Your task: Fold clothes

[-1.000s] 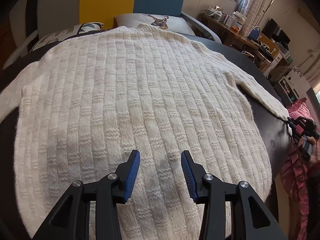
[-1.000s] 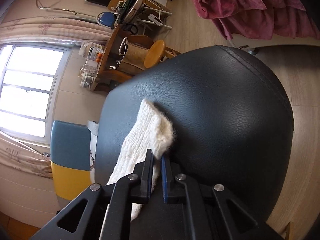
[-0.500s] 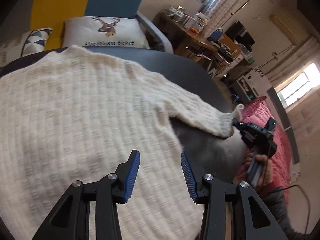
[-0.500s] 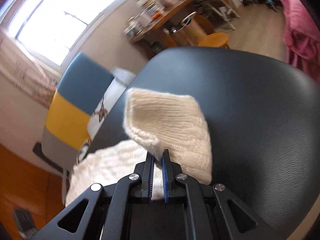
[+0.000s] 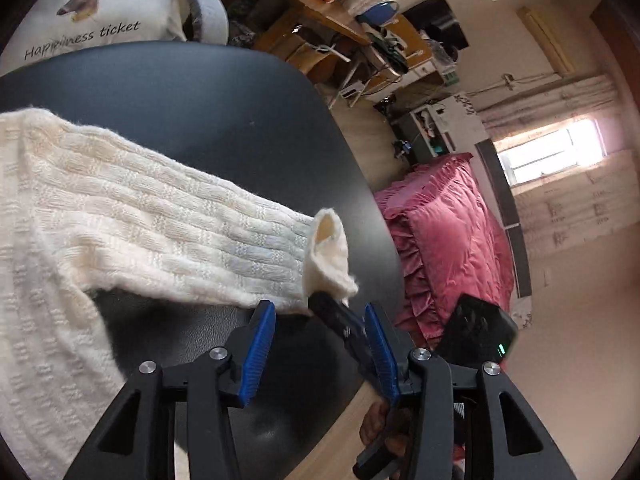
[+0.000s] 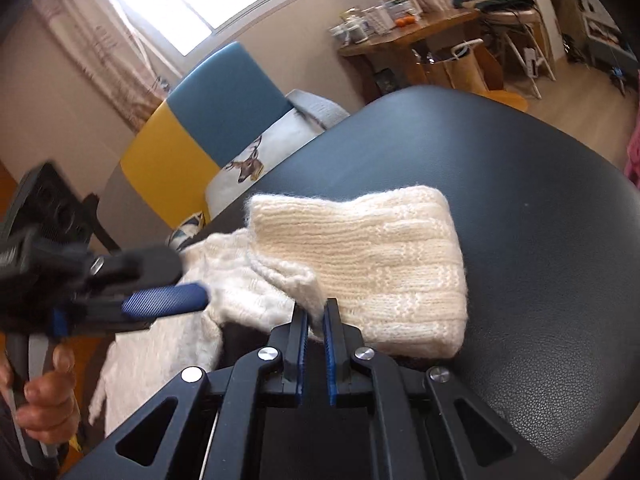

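Note:
A cream knit sweater (image 5: 60, 240) lies on a black round table (image 5: 240, 128). Its sleeve (image 5: 192, 240) stretches right, lifted at the cuff (image 5: 326, 256). My right gripper (image 6: 316, 312) is shut on the sleeve cuff (image 6: 308, 284), with the sleeve (image 6: 380, 272) folded over ahead of it. It shows in the left wrist view (image 5: 316, 300) pinching the cuff. My left gripper (image 5: 318, 320) is open and empty, just below the cuff. It appears at the left of the right wrist view (image 6: 168, 296), beside the cuff.
A deer-print pillow (image 5: 92, 12) sits on a yellow and blue sofa (image 6: 208, 120) behind the table. A cluttered wooden desk (image 5: 320, 4) and a pink bed (image 5: 452, 240) stand to the right. The table edge (image 5: 384, 280) runs close under both grippers.
The right gripper has lifted the sleeve cuff and carried it inward over the table. The left gripper has swung right from the sweater body to just beside the cuff.

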`<move>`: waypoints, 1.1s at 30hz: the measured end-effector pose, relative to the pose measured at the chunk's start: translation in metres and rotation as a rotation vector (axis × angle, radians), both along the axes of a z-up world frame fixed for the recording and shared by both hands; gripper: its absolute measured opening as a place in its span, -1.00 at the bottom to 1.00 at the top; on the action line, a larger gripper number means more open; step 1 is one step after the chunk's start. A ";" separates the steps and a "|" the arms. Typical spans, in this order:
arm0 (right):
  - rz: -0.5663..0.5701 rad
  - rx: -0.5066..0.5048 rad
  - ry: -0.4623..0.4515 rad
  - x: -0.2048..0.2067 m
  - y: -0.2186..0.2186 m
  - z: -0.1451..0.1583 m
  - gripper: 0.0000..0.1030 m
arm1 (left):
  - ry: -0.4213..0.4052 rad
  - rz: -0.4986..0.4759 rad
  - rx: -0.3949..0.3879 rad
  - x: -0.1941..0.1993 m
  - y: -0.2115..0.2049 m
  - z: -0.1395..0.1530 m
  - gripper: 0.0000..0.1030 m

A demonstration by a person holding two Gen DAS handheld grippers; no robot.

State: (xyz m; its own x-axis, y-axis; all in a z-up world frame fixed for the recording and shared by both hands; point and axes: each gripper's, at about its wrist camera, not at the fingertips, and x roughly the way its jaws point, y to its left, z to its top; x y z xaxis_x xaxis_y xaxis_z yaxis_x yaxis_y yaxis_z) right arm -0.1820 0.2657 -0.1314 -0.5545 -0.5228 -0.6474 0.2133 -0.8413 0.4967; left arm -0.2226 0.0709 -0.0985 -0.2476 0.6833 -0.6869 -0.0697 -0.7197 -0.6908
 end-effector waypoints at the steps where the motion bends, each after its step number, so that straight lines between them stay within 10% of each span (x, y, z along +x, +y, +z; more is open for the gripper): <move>1: 0.014 0.013 0.008 0.002 -0.004 0.001 -0.88 | -0.019 0.003 0.010 -0.005 0.002 -0.004 -0.08; 10: 0.063 0.082 0.050 0.002 -0.030 0.006 -0.88 | -0.162 0.044 0.045 -0.028 0.004 -0.043 -0.08; 14: 0.059 0.120 0.068 0.003 -0.035 0.009 -0.83 | -0.115 0.046 0.000 -0.029 0.010 -0.044 -0.82; 22: 0.027 0.037 0.073 0.014 -0.021 0.017 -0.43 | -0.030 0.055 -0.068 -0.024 0.006 -0.034 -0.86; 33: -0.004 -0.144 -0.131 0.018 -0.017 -0.013 -0.42 | 0.207 0.157 -0.003 -0.049 -0.063 0.080 -0.86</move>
